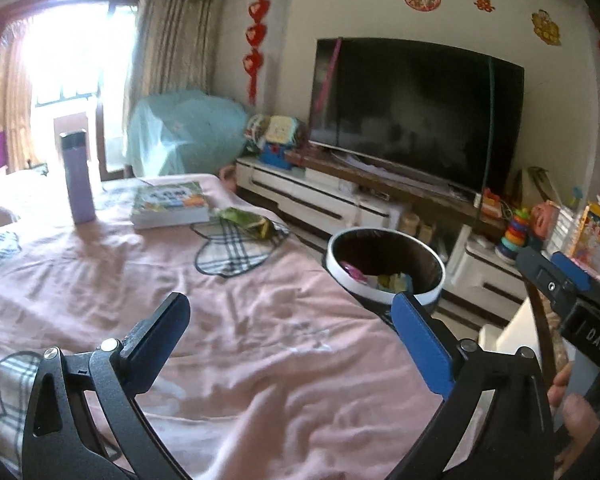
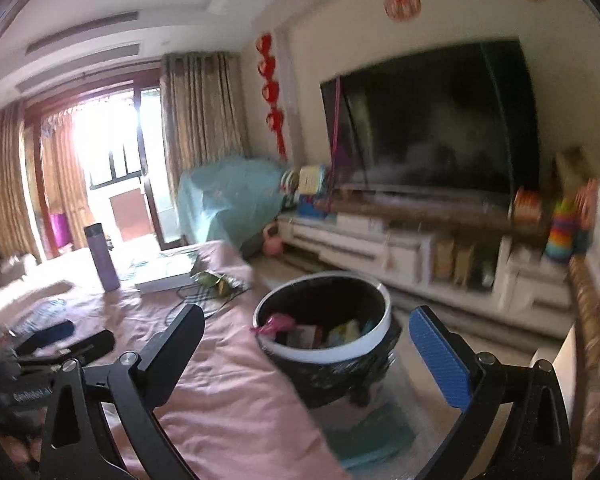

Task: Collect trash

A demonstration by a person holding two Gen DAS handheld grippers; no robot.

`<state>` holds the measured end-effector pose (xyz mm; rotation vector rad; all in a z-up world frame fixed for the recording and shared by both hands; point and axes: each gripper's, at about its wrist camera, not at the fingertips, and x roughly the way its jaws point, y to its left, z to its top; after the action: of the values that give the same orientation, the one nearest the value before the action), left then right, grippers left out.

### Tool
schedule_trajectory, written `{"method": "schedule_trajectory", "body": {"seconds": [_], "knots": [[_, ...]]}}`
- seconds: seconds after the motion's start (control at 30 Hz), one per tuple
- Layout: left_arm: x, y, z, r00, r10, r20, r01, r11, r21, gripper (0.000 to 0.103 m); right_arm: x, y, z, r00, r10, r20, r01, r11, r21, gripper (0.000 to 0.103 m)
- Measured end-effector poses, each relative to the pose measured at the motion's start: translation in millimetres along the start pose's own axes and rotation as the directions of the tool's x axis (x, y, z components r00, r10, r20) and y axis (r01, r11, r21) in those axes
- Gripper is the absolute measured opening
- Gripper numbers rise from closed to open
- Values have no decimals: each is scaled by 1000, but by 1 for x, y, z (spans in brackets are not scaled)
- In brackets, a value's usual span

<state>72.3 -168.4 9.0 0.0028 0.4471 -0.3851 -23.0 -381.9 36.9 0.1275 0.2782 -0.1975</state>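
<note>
- Nearest, the left gripper (image 1: 288, 344) hangs over the pink cloth (image 1: 240, 320) with its jaws spread wide and nothing between them
- The right gripper (image 2: 312, 356) is likewise wide open and empty; it sits to the right of the left one, facing the bin
- Just past the table's right edge stands the bin (image 1: 386, 266), its white rim level with the cloth; wrappers already lie inside it, a pink one near the rim
- The one piece of trash left on the table looks to be the green wrapper (image 1: 246, 222), crumpled on the checked patch (image 1: 232, 252) of the cloth, touching the corner of the book (image 1: 168, 204)
- From the left gripper the wrapper lies straight ahead and well away, its long side running roughly left to right; from the right gripper it lies ahead and off to the left (image 2: 216, 280)
- So the left hand seems the better placed to fetch it, while the bin is nearer the right
- Farther back stand the purple flask (image 1: 78, 178) and, against the wall, the television (image 1: 416, 120)
</note>
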Motion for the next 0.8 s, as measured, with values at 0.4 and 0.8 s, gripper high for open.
{"method": "schedule_trajectory", "body": {"seconds": [0.4, 0.8], "knots": [[-13, 5, -15, 988, 128, 80, -132, 990, 46, 103, 8, 10, -27, 998, -55, 12, 55, 998, -29, 103], [-15, 4, -19, 984, 148, 98, -154, 987, 54, 103, 7, 15, -31, 999, -44, 15, 44, 999, -30, 103]]}}
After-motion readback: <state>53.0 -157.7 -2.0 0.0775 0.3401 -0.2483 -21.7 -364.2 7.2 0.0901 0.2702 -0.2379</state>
